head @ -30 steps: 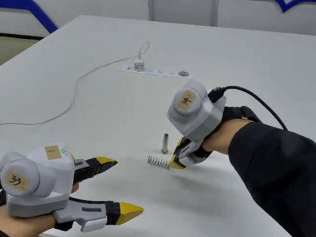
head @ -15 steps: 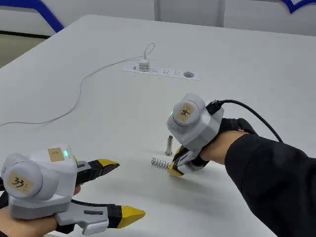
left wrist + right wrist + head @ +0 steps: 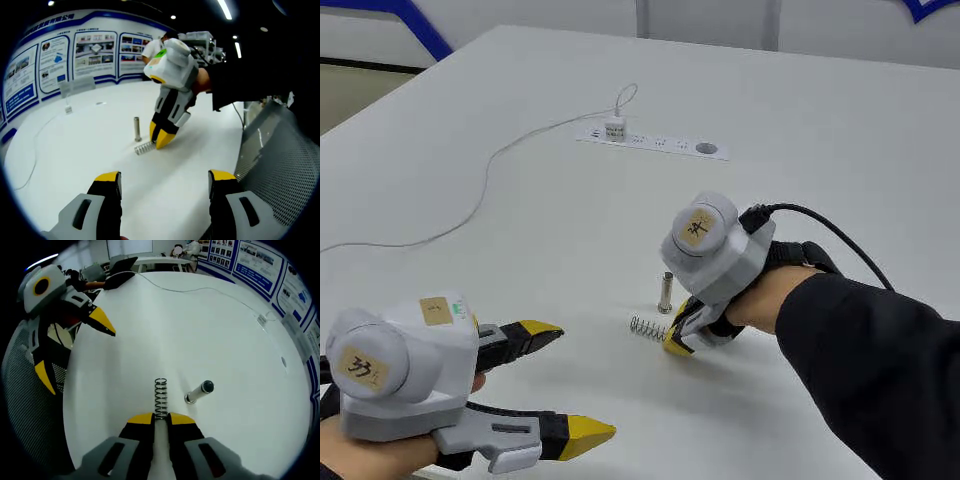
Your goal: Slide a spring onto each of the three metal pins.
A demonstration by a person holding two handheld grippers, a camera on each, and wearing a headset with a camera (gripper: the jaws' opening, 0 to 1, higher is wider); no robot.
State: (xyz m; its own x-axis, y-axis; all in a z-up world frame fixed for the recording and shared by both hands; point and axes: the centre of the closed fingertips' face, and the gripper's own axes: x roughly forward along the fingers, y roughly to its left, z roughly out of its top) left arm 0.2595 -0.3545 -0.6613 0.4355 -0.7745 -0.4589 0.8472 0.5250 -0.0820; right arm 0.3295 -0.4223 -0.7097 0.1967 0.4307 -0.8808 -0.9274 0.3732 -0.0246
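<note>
Spring [image 3: 646, 327] lies level at the counter [image 3: 520, 230] in the head view, one end pinched by the right tongs [image 3: 676, 343], just beside an upright pin [image 3: 666, 292]. The left tongs [image 3: 582, 381] gape empty. Left gripper view: the pin stands bare. Right gripper view: the spring points past the pin, not yet threaded, so the task looks barely begun.

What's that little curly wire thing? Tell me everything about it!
It is a small spring, a thin coil of shiny grey metal wire. It lies flat and looks to rest on the white table. The right claw is shut on one end; the other end is free. A short metal pin stands upright just beside it, not touching. Nothing is threaded through the spring.
</note>
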